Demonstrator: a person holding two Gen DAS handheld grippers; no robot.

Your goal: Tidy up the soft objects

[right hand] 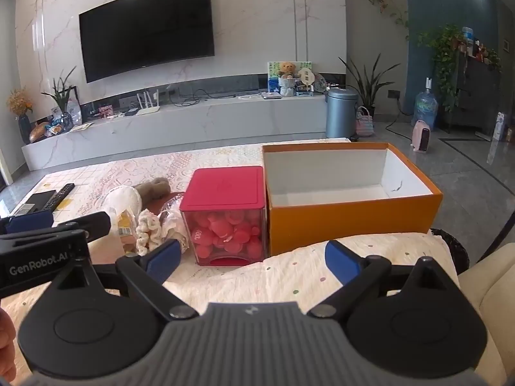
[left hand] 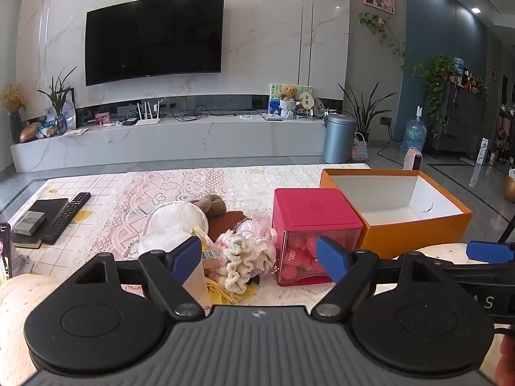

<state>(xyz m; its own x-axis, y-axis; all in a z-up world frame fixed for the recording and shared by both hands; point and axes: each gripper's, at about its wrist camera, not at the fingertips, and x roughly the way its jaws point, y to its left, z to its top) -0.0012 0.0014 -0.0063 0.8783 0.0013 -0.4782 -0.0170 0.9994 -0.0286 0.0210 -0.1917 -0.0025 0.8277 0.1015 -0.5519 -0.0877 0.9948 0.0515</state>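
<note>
A pile of soft things lies on the lace-covered table [left hand: 225, 180]: a white knitted hat [left hand: 175, 222], a brown plush toy [left hand: 210, 204], a cream scrunchie [left hand: 239, 257] and a pink mesh puff [left hand: 257, 230]. The pile also shows in the right wrist view [right hand: 148, 225]. An open orange box [left hand: 415, 234] [right hand: 351, 218] with a white inside stands empty at the right. My left gripper [left hand: 259, 259] is open and empty, just short of the pile. My right gripper [right hand: 252, 259] is open and empty, in front of the red box.
A red-lidded clear box [left hand: 313, 234] [right hand: 225, 222] of pink items stands between the pile and the orange box. A remote [left hand: 66, 217] and dark boxes lie at the table's left. A dotted cushion [right hand: 289, 276] lies near my right gripper.
</note>
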